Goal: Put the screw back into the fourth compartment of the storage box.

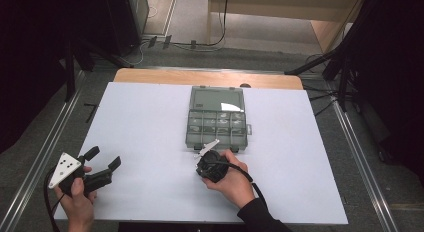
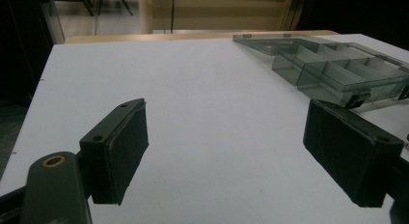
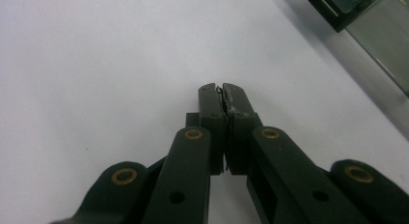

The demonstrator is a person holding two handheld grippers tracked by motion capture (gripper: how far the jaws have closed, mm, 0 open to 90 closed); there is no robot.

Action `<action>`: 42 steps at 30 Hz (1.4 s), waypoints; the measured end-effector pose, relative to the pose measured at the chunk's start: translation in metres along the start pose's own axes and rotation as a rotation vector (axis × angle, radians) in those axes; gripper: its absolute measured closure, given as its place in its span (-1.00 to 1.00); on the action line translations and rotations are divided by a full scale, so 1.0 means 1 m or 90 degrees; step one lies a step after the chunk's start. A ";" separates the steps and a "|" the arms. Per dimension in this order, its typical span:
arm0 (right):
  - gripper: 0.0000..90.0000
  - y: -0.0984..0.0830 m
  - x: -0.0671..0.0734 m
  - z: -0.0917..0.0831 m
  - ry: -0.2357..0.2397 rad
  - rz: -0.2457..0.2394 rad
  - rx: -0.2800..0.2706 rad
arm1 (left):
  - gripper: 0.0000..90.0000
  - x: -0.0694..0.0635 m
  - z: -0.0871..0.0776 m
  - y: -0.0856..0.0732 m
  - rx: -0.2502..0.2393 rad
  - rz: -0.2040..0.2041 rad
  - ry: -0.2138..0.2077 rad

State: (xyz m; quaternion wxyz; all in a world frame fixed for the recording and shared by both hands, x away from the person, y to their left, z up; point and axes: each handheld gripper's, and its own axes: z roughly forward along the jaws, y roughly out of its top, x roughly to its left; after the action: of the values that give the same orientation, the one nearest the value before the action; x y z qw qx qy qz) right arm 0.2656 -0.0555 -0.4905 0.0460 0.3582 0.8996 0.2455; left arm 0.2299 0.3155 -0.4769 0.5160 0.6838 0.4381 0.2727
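We see the right gripper (image 1: pixel 206 151) just in front of the near edge of the clear compartment box (image 1: pixel 218 118), which lies open at the middle of the white surface (image 1: pixel 150 122), towards its far side. In the right gripper view its jaws are pressed together, and whether anything thin sits between the pads we cannot tell. The left gripper (image 1: pixel 106 158) rests at the near left corner, well apart from the box, its jaws spread wide over bare surface.

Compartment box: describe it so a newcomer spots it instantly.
On the white table, look at the far middle. The compartment box is a translucent grey case lying open, lid flat behind rows of small cells. The right gripper, shut, sits at its near edge.
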 end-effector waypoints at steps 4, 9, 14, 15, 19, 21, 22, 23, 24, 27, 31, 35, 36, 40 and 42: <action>1.00 0.000 -0.001 -0.001 0.007 0.007 -0.004 | -0.64 0.000 0.000 0.000 -0.002 0.000 0.000; 1.00 0.001 -0.006 -0.008 0.011 0.012 -0.012 | -0.64 0.001 -0.001 0.000 -0.002 -0.002 0.001; 1.00 0.002 -0.013 -0.019 0.008 0.019 -0.025 | -0.64 0.001 -0.001 0.000 -0.003 -0.002 0.002; 1.00 0.002 -0.013 -0.019 0.008 0.019 -0.025 | -0.64 0.001 -0.001 0.000 -0.004 -0.002 0.002; 1.00 0.003 -0.018 -0.027 0.009 0.030 -0.035 | -0.64 0.000 -0.001 0.000 -0.002 -0.001 0.001; 1.00 0.004 -0.019 -0.030 0.005 0.024 -0.035 | -0.64 0.000 -0.001 0.000 -0.002 0.000 0.000; 1.00 0.004 -0.022 -0.035 0.000 0.023 -0.038 | -0.64 0.000 -0.001 0.000 -0.001 -0.001 0.000; 1.00 0.004 -0.022 -0.035 0.000 0.023 -0.038 | -0.64 0.000 -0.001 0.000 -0.001 -0.001 0.000; 1.00 0.005 -0.023 -0.036 0.000 0.024 -0.040 | -0.64 0.001 -0.001 0.000 -0.002 -0.001 0.000; 1.00 0.005 -0.028 -0.041 0.000 0.037 -0.048 | -0.64 0.000 -0.001 0.000 -0.001 -0.001 0.000; 1.00 0.005 -0.034 -0.047 -0.004 0.041 -0.051 | -0.64 0.000 -0.001 0.000 0.000 0.001 0.000; 1.00 0.007 -0.043 -0.057 -0.012 0.055 -0.064 | -0.64 0.000 -0.001 0.000 0.001 0.000 0.000; 1.00 0.007 -0.043 -0.057 -0.012 0.055 -0.064 | -0.64 0.000 0.000 0.000 0.001 0.000 0.001; 1.00 0.008 -0.051 -0.063 -0.017 0.060 -0.072 | -0.64 -0.001 0.000 0.000 -0.001 -0.001 0.001; 1.00 0.009 -0.055 -0.065 -0.019 0.064 -0.075 | -0.64 -0.001 0.000 0.000 0.001 0.000 0.000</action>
State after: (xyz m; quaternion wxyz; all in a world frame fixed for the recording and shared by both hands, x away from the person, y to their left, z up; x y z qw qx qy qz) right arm 0.2951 -0.1134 -0.4342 0.0677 0.4034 0.8636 0.2949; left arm 0.2292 0.3150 -0.4767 0.5152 0.6842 0.4386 0.2722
